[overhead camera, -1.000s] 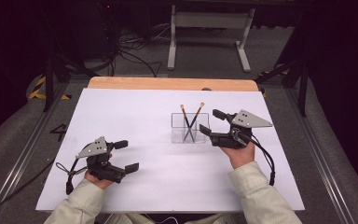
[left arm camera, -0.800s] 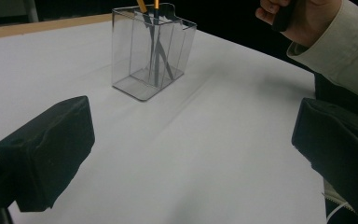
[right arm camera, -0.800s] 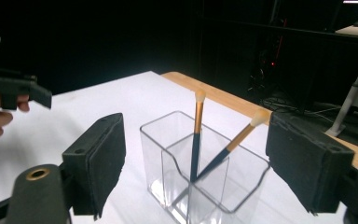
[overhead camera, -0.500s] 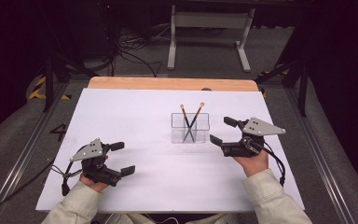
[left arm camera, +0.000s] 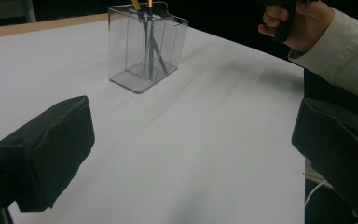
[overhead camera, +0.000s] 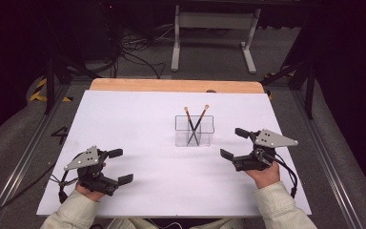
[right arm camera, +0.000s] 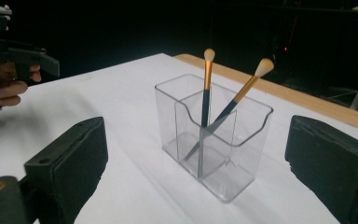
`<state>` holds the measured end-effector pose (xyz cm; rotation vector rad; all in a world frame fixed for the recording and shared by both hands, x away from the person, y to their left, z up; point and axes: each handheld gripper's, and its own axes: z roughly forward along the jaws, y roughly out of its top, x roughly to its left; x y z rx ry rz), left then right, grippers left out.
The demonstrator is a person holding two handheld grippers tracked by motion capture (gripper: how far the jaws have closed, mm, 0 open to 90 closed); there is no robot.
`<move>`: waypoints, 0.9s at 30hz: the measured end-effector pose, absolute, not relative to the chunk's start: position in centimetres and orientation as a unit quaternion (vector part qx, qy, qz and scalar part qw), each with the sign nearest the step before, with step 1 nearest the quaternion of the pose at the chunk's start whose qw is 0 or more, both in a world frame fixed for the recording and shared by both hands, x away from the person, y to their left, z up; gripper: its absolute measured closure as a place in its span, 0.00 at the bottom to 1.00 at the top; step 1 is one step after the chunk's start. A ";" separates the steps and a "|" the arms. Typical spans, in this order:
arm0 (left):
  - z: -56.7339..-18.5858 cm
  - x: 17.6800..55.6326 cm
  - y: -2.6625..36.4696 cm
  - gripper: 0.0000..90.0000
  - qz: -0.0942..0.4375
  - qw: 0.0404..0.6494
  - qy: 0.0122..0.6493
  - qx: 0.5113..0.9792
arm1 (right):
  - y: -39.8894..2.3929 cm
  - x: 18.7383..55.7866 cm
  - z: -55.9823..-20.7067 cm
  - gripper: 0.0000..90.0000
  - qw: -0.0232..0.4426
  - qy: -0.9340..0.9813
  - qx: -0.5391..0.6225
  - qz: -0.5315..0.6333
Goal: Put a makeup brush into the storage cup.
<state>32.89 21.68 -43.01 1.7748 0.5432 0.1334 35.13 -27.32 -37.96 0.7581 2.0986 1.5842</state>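
Your right gripper (overhead camera: 233, 143) has drawn back from the clear holder (overhead camera: 194, 130), jaws just opened wide, empty. Both brushes (right arm camera: 206, 88) stand ahead of it; placing looks finished. Left gripper (overhead camera: 119, 165) open, empty.

No text, label, brand or number can be read anywhere in these views. The clear holder (right arm camera: 213, 140), the two brushes (right arm camera: 206, 88) standing in it and the white sheet on the table (overhead camera: 138, 124) carry no writing or marks. The yellow and black striped tape (overhead camera: 42, 90) on the floor to the left of the table is a warning pattern without words.
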 end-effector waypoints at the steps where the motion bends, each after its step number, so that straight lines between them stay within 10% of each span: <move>1: -43.0 32.9 21.8 0.00 0.059 0.599 0.234 0.764 | -27.4 35.1 -38.1 0.07 0.201 0.754 0.272 0.564; 27: -44.0 32.6 22.3 0.00 0.051 0.595 0.223 0.770 | -29.5 33.3 -42.2 0.01 0.212 0.743 0.263 0.577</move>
